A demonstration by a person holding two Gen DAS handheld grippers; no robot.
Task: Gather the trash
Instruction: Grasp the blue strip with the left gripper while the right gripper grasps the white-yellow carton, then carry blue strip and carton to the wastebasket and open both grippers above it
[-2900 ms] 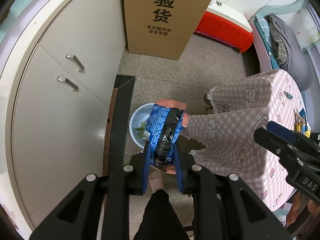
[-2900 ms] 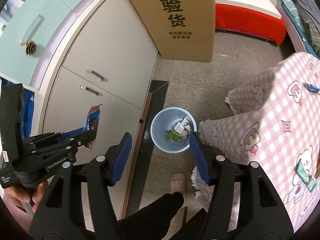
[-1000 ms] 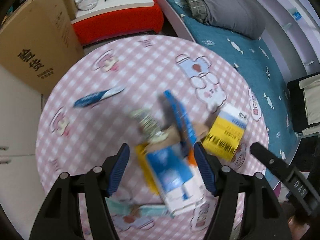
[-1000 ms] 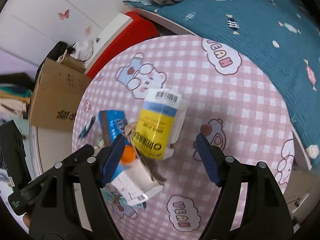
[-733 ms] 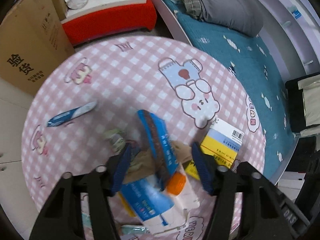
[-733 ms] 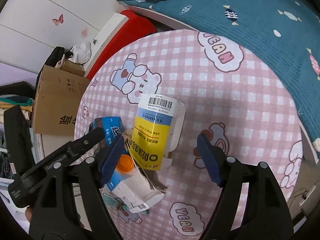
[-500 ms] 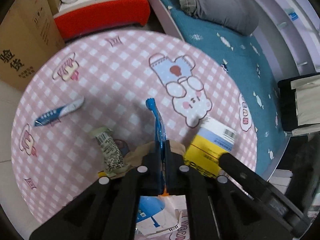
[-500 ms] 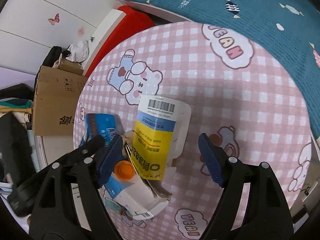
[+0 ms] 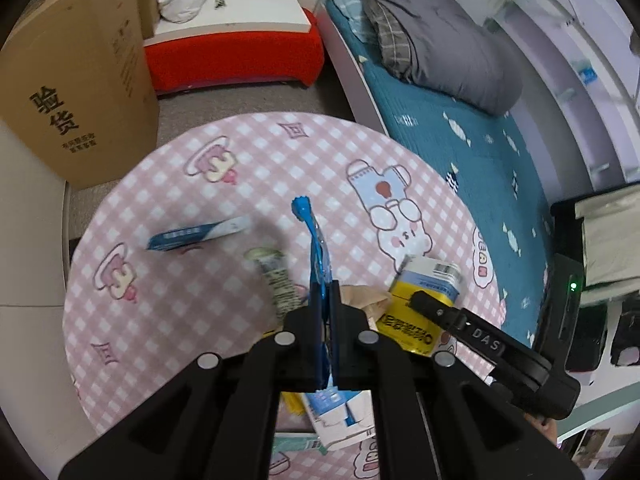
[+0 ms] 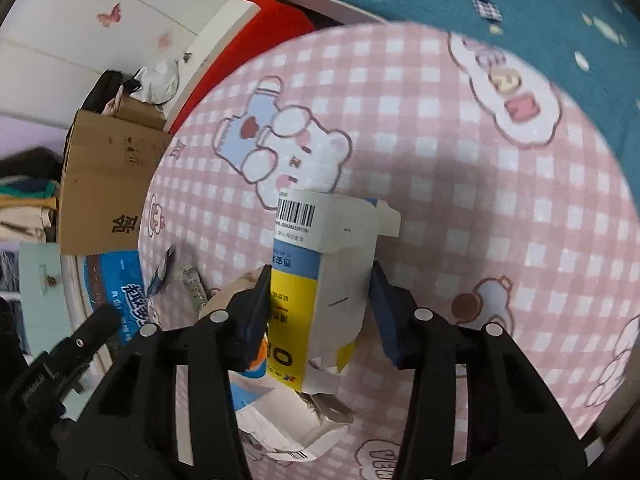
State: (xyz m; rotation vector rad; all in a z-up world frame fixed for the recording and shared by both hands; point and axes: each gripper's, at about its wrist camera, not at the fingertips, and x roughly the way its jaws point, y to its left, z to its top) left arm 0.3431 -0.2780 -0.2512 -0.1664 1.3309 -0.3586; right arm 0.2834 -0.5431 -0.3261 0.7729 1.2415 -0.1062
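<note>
My left gripper [image 9: 325, 300] is shut on a flat blue wrapper [image 9: 314, 236], held edge-on above the round pink checked table [image 9: 168, 264]; the wrapper also shows in the right wrist view [image 10: 120, 288]. My right gripper [image 10: 318, 292] is open, its jaws on either side of a yellow, blue and white carton [image 10: 320, 276], which also shows in the left wrist view [image 9: 424, 304]. Its left pad looks to touch the carton; the right pad stands just off it. On the table lie a blue-white sachet [image 9: 200, 234], a crumpled tube [image 9: 276, 276] and a white-blue box [image 9: 340, 412].
A large cardboard box [image 9: 76, 92] stands on the floor beyond the table's left side. A red bench [image 9: 236, 56] is behind it. A bed with a teal cover [image 9: 460, 128] runs along the right. White cabinets [image 9: 24, 240] are at the left.
My left gripper has shut on the blue wrapper and lifted it off the pile. My right gripper has moved down around the yellow carton and its jaws have narrowed.
</note>
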